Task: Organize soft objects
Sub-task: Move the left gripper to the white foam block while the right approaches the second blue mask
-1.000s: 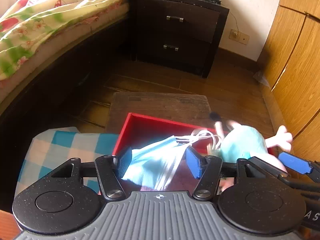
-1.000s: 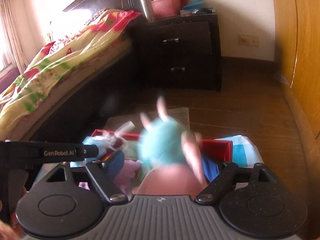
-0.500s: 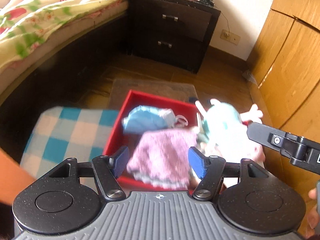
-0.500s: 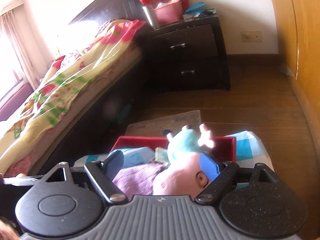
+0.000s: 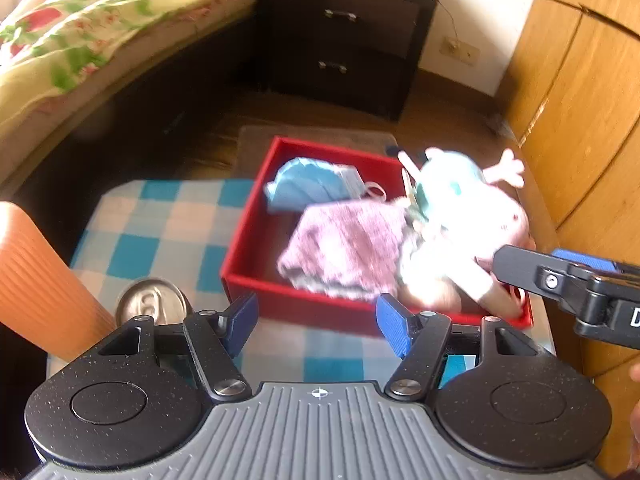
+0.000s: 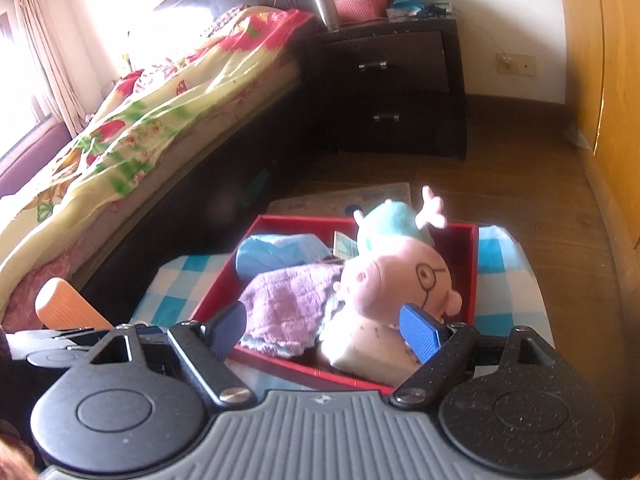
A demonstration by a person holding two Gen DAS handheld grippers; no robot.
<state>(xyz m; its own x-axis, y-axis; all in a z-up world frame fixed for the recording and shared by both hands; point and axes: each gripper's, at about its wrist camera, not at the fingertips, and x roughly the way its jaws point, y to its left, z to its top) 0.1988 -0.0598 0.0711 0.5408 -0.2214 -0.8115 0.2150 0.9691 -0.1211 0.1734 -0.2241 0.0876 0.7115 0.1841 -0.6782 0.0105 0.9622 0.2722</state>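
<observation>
On the blue-checked table stands a red box [image 5: 256, 280]. It holds a blue face mask [image 5: 308, 188] at the back, a purple cloth [image 5: 344, 248] in front, and a pink plush pig [image 5: 472, 216] in a teal dress along the right side. My left gripper [image 5: 316, 316] hovers open just short of the box's near wall, with nothing between its fingers. My right gripper [image 6: 324, 322] is open too, over the near edge of the box [image 6: 476, 264]. Its right finger [image 6: 418, 328] shows in front of the plush pig [image 6: 404, 276] without pressing it. The mask [image 6: 276, 252] and the cloth [image 6: 288, 300] lie beyond.
An orange ribbed cylinder [image 5: 36, 280] and a drink can [image 5: 152, 304] stand on the checked cloth [image 5: 160, 232], left of the box. A bed [image 6: 140, 120] runs along the left, a dark nightstand [image 5: 348, 36] stands behind, and wooden wardrobe doors [image 5: 580, 100] line the right.
The left gripper let the blue mask go into the box and drew back. The right gripper released the plush pig into the box and pulled back too.
</observation>
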